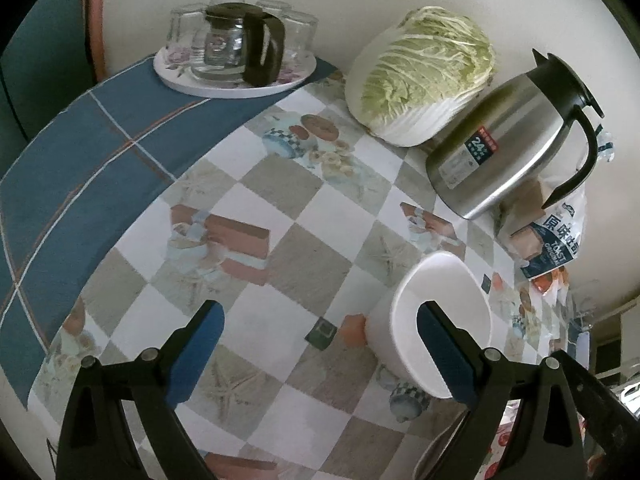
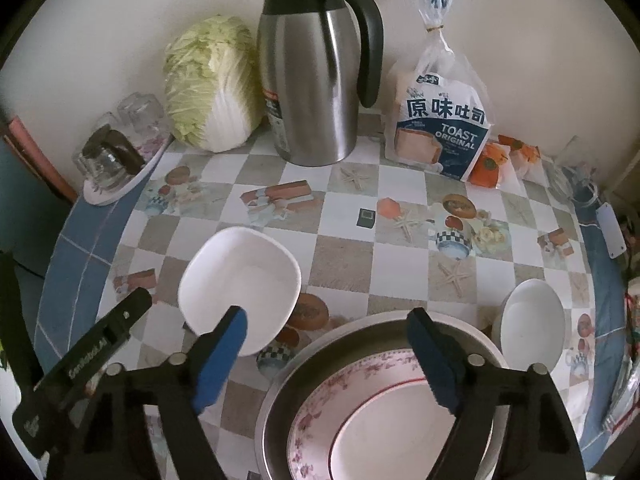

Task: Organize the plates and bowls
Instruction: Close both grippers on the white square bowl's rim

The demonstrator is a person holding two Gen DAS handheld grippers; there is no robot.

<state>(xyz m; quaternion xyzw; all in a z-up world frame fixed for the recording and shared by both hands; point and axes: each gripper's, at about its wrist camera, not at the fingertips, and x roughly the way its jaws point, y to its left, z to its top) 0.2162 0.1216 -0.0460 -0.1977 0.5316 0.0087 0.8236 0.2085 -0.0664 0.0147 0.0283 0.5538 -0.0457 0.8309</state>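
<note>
You are working the gathering step: your left gripper [image 1: 320,328] is hovering with jaws wide apart and holding nothing, its right finger over the square white bowl [image 2: 240,286] toward the tabletop's near-left part. Your right gripper [image 2: 326,334], jaws also spread and empty, is hanging above the stacked floral plate [image 2: 360,412] in the metal basin [image 2: 280,408] at the near edge. A small oval bowl [image 2: 530,326] is sitting just beside the stack. Next, you probably need to close on the square bowl's rim.
</note>
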